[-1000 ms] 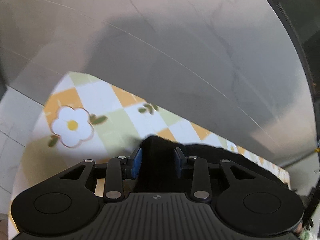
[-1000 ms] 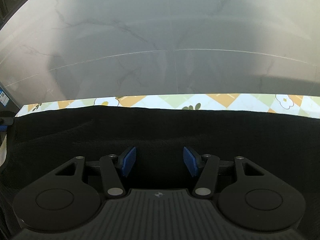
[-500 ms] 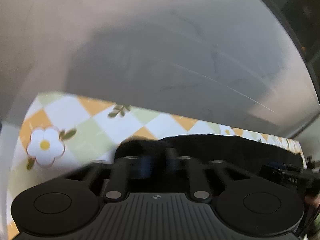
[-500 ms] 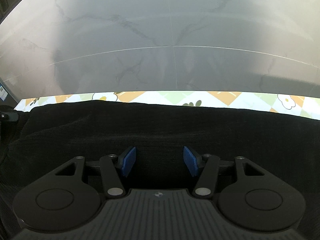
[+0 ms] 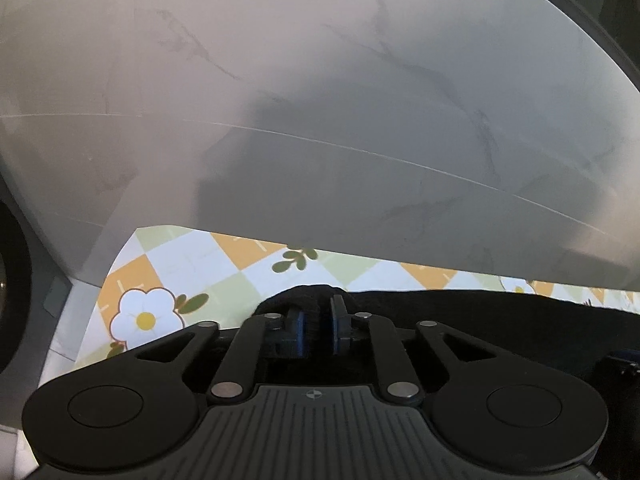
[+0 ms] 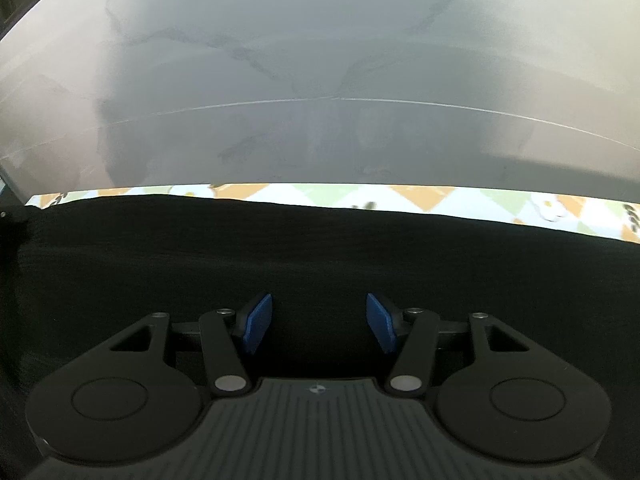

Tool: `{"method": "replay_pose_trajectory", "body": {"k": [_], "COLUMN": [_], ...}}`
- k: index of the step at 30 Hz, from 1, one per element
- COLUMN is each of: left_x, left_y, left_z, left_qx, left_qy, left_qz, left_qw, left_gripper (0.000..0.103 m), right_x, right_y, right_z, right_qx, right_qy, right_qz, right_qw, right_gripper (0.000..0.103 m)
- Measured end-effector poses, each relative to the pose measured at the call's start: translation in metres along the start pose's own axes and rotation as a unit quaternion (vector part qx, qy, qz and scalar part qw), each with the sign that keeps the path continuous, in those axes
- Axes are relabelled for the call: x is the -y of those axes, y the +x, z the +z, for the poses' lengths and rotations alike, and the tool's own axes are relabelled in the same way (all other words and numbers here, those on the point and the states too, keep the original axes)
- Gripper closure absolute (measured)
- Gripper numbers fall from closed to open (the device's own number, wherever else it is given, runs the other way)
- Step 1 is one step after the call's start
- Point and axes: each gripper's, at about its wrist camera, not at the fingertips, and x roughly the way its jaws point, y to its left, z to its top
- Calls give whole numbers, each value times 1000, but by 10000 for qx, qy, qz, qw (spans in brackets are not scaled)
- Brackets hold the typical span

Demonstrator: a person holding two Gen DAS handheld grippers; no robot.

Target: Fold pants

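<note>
Ahead, black pants (image 6: 320, 256) cover the flower-checked cloth (image 5: 192, 264) on the surface beneath a grey marbled wall (image 5: 320, 100); left gripper (image 5: 318, 322), jaws opening, pinches a fold, right gripper (image 6: 319, 326) gapes unclenched.

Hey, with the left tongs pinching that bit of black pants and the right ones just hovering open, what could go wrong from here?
1. The left tongs hold only a small bunch at the edge of the black pants, and they are opening, so the cloth may slip out.
2. The right tongs stand open over the pants with nothing gripped; pulling from one side only could skew the fold.
3. Dragging may rumple the flowered tablecloth underneath.
</note>
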Motion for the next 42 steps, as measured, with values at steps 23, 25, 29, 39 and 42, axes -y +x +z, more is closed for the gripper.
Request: {"method": "replay_pose_trajectory", "body": {"k": [23,25,29,39,42], "left_x": [92,109,132,181,203], "left_y": [-136,-137,-146,-196,-205], "left_z": [-35,-55,-91,-169,-193], "left_qx": [-14,-165,-518,-447,-555], "left_qy": [-808,-762,-910,-1214,-1463], "left_qz": [154,125,158,878,988], "left_qw": [9966,9969,9944,9877,9827], "left_gripper": [45,45,46,46,46], "right_x": [193,197,201,232,247], "right_y": [-177,-183,-195,-212,-225], "right_z": [-94,-114,-149,-208,-224], "right_qx": [422,339,232,175,245], "right_qy": [1013,1023,997,564,434], "right_qz": [-1167,-1247,-1242,-868,-766], "right_qw": [9871,9863,9870,9945,9958], "right_gripper": [47,47,46,40,40]}}
